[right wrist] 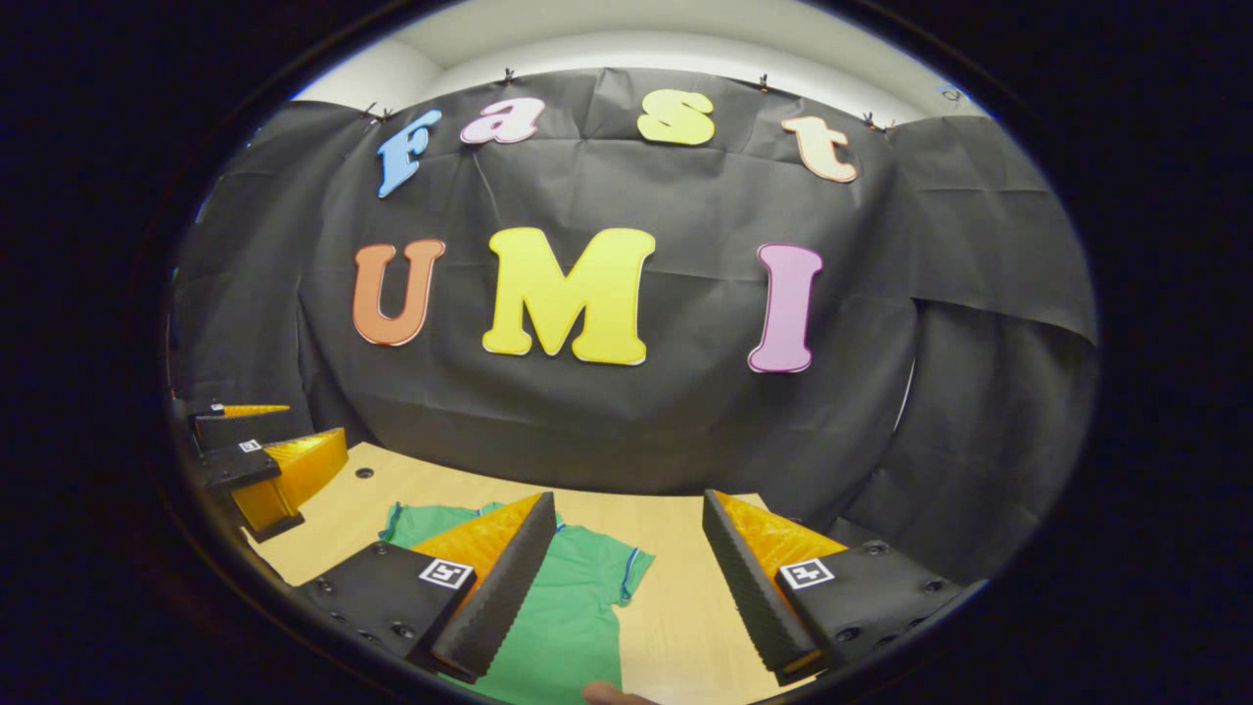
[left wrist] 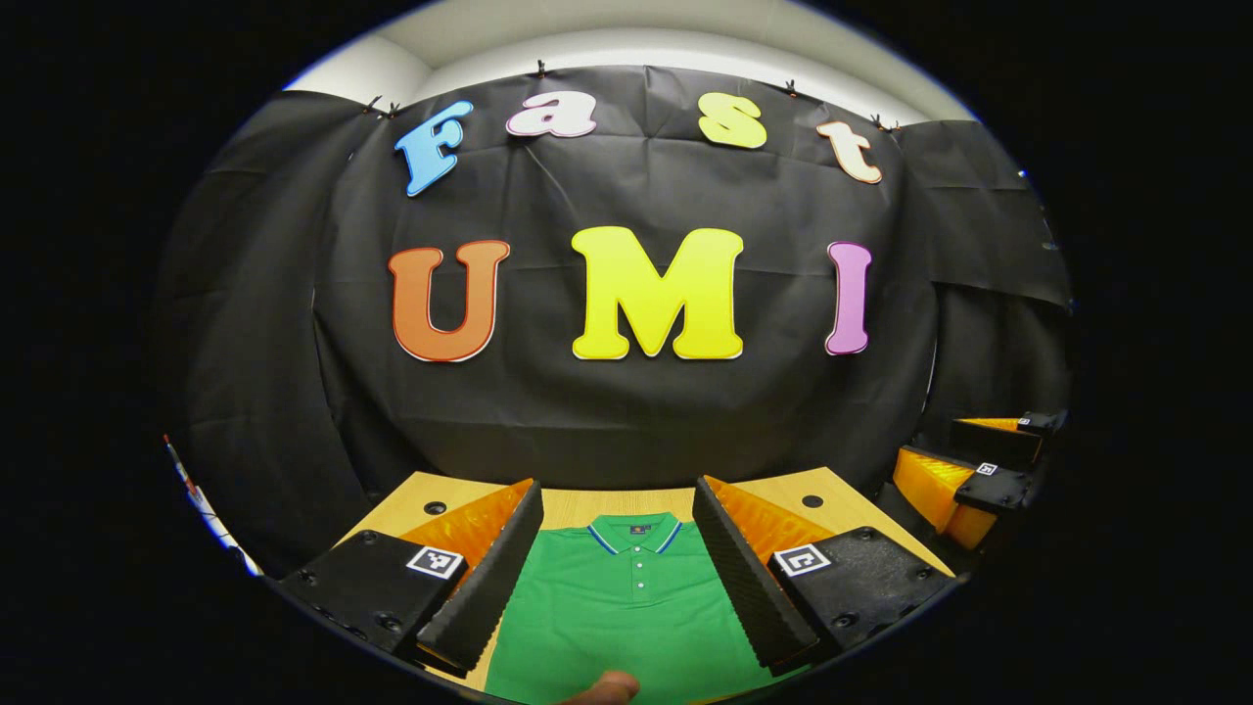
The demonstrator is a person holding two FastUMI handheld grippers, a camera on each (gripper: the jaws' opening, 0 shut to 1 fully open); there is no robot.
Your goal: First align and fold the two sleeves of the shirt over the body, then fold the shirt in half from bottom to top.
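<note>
A green polo shirt (left wrist: 626, 607) is seen lying flat on a pale wooden tabletop (left wrist: 578, 506), its smooth knit body spread without visible creases. In the left gripper view the collar (left wrist: 633, 534), trimmed with a thin blue-and-white stripe, is set at 12 o'clock of the garment, and a short placket with small white buttons (left wrist: 637, 575) runs down from it toward 6 o'clock. The left gripper (left wrist: 617, 558) is held wide apart above the shirt, nothing being gripped between its two wedge-shaped fingers, whose inner faces are ribbed. The collar and chest are framed in the gap between them. A fingertip (left wrist: 605, 689) is glimpsed at 6 o'clock of that view. The right gripper is also visible there at 3 o'clock, farther off over the tabletop's edge.

In the right gripper view the shirt is found at 7 o'clock, with a short sleeve (right wrist: 626, 573) edged in a blue stripe spread out flat on the bare wood. The right gripper (right wrist: 626, 568) is likewise spread wide and holds nothing; its left finger overlaps the shirt's body, and its right finger stands over bare tabletop. Round dark holes (right wrist: 364, 473) are set in the wood near the far corners. A creased black cloth wall (right wrist: 636, 431) rises behind the tabletop.
</note>
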